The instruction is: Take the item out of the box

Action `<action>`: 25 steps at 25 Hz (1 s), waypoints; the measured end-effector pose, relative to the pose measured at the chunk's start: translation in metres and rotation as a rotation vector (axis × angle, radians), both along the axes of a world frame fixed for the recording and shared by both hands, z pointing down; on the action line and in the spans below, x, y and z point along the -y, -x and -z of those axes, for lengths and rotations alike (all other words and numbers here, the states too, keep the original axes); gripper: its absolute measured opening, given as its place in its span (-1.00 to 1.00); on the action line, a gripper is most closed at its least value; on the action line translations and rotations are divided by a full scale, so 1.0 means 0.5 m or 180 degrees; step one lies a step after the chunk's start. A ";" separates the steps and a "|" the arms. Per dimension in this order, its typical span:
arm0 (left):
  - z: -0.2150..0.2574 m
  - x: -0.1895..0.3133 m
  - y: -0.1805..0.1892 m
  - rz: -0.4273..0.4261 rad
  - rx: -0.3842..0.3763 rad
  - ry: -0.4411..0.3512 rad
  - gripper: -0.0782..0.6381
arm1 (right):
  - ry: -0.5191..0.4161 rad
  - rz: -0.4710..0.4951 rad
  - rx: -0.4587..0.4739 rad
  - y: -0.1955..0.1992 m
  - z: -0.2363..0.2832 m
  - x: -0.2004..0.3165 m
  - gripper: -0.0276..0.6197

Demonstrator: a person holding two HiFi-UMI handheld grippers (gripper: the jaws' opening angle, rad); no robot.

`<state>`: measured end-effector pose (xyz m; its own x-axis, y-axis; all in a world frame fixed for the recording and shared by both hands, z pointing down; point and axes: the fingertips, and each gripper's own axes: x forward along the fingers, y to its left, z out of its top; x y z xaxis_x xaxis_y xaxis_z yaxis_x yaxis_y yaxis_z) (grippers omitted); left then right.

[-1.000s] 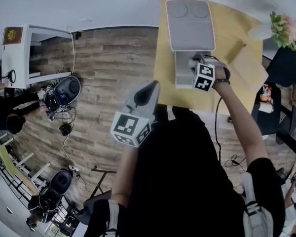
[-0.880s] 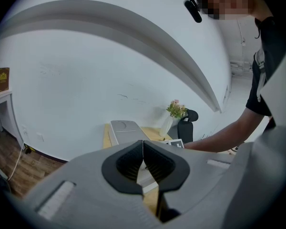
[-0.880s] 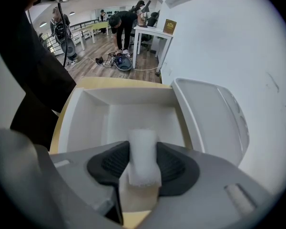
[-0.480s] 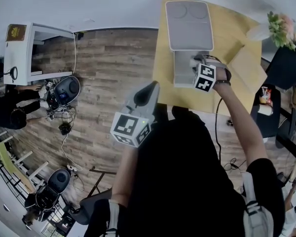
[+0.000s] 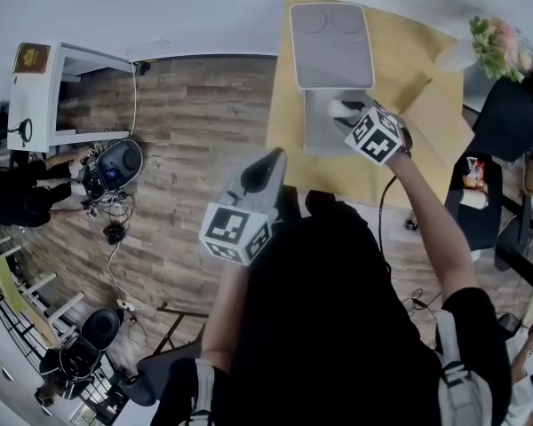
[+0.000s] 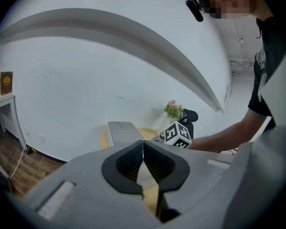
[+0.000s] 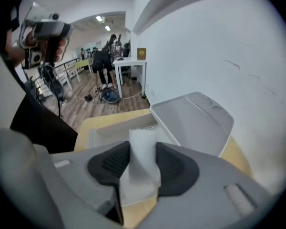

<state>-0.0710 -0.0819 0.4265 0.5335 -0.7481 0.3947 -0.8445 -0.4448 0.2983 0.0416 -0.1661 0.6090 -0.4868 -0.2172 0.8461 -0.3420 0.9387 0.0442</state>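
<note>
Gripping white item (image 7: 142, 175) between part-open fingers, right gripper (image 7: 143, 151) holds it over open grey box (image 5: 313, 131) on yellow tabletop (image 5: 413, 56). Lid (image 5: 330, 38) lies back toward wall. Left gripper (image 6: 143, 149), fingers shut and empty, hangs apart over wood floor (image 5: 186, 131).

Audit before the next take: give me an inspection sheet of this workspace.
Surface: yellow table, mostly bare.
Job's things: grey box, lid open; white item held over it.
Clutter: flowers at the table's far corner.
Grippers: right gripper shut on the white item; left gripper shut, empty, beside the table.
Cables: cable loose on the wooden floor.
Surroundings: white desk, person crouching.
</note>
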 end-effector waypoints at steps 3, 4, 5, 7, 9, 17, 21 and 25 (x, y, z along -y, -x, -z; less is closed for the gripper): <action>0.001 -0.008 -0.013 0.0005 0.0009 -0.0007 -0.75 | 0.0078 -0.0240 0.0297 -0.007 0.029 0.001 -0.37; 0.001 -0.010 -0.017 0.0007 0.0012 -0.0012 -0.75 | 0.0095 -0.0301 0.0374 -0.010 0.037 0.000 -0.38; 0.002 -0.012 -0.022 0.0008 0.0016 -0.0020 -0.75 | 0.0115 -0.0364 0.0458 -0.015 0.045 0.000 -0.38; 0.005 -0.013 -0.031 0.0002 0.0025 -0.0046 -0.75 | 0.0151 -0.0500 0.0631 -0.024 0.061 0.001 -0.38; 0.010 -0.013 -0.039 -0.0010 0.0030 -0.0077 -0.75 | 0.0170 -0.0646 0.0804 -0.032 0.082 0.003 -0.38; 0.023 -0.005 -0.071 -0.0097 -0.0002 -0.0175 -0.75 | 0.0145 -0.1038 0.1415 -0.061 0.187 0.008 -0.38; 0.028 0.001 -0.094 -0.0151 -0.0017 -0.0219 -0.75 | 0.0062 -0.1133 0.1600 -0.084 0.232 0.012 -0.38; 0.038 0.006 -0.107 -0.0199 -0.0025 -0.0265 -0.75 | -0.0007 -0.1195 0.1747 -0.100 0.273 0.014 -0.38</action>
